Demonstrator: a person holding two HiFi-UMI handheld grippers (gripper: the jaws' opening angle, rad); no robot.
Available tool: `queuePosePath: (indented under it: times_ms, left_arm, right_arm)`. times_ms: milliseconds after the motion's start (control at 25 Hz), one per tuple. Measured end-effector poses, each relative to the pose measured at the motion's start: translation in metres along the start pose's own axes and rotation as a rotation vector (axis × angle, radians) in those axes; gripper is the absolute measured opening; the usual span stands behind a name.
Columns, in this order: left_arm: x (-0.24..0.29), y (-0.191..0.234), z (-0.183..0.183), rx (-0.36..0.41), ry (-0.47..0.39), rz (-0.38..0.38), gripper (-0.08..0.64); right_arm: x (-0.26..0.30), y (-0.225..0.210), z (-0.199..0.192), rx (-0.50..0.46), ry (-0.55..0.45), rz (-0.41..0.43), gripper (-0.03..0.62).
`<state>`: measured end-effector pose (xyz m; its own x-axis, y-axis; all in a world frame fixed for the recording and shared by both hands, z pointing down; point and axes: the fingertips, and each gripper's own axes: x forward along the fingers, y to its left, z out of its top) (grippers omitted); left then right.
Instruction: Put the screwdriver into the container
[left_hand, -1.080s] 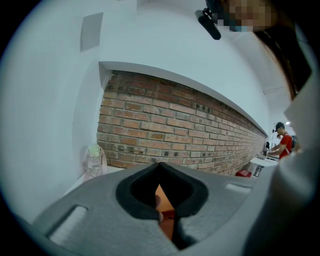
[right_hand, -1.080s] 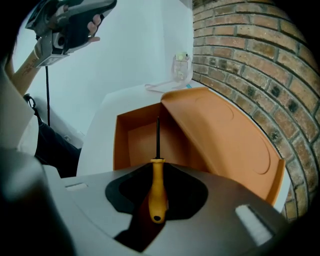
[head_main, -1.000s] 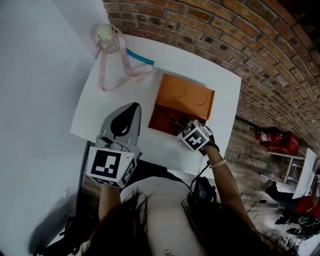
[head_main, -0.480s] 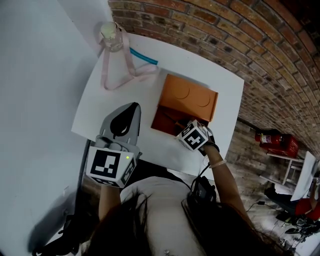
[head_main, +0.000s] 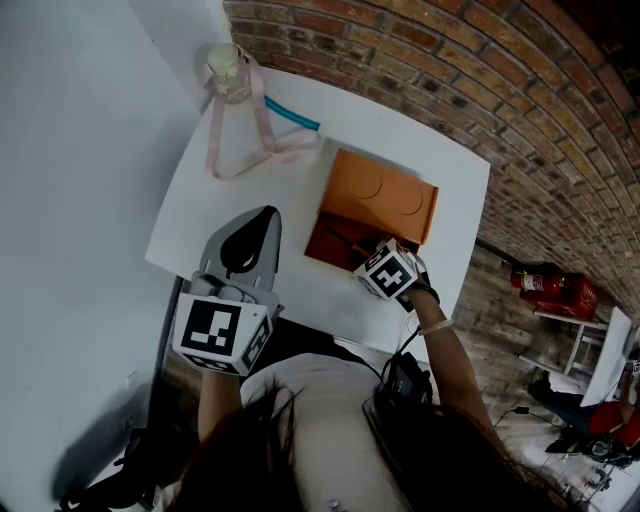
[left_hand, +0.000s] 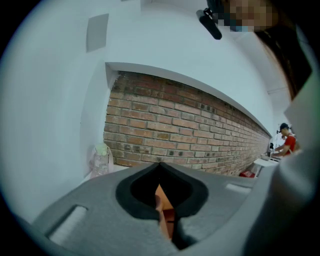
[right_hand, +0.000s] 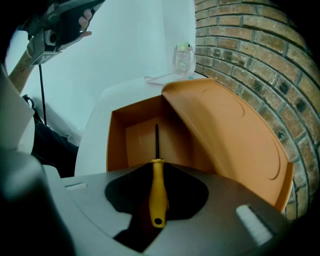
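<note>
An orange container (head_main: 330, 243) stands on the white table with its lid (head_main: 382, 193) swung up toward the brick wall. In the right gripper view its open box (right_hand: 141, 141) lies straight ahead, with the lid (right_hand: 225, 135) leaning to the right. My right gripper (head_main: 362, 256) hovers at the box's near edge, shut on a screwdriver (right_hand: 158, 192) by its yellow handle. The dark shaft points into the box, above its floor. My left gripper (head_main: 260, 215) hangs over the table's near left part, shut and holding nothing; in its own view the left gripper (left_hand: 160, 166) frames a sliver of the orange box.
A clear bottle (head_main: 228, 75) with a pink strap stands at the table's far left corner, a teal stick (head_main: 292, 113) beside it. A white wall runs along the left, a brick wall along the far side. The table (head_main: 215, 205) ends just in front of me.
</note>
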<state>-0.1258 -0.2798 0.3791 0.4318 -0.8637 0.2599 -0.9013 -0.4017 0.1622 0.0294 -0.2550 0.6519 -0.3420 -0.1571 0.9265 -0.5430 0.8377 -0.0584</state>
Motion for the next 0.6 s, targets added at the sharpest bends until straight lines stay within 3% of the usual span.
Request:
queuePosePath:
  times_ms: [600]
  left_arm:
    - [-0.013, -0.018, 0.003, 0.017, -0.014, -0.002, 0.000]
  right_arm:
    - [-0.015, 0.005, 0.006, -0.022, -0.053, -0.028, 0.112]
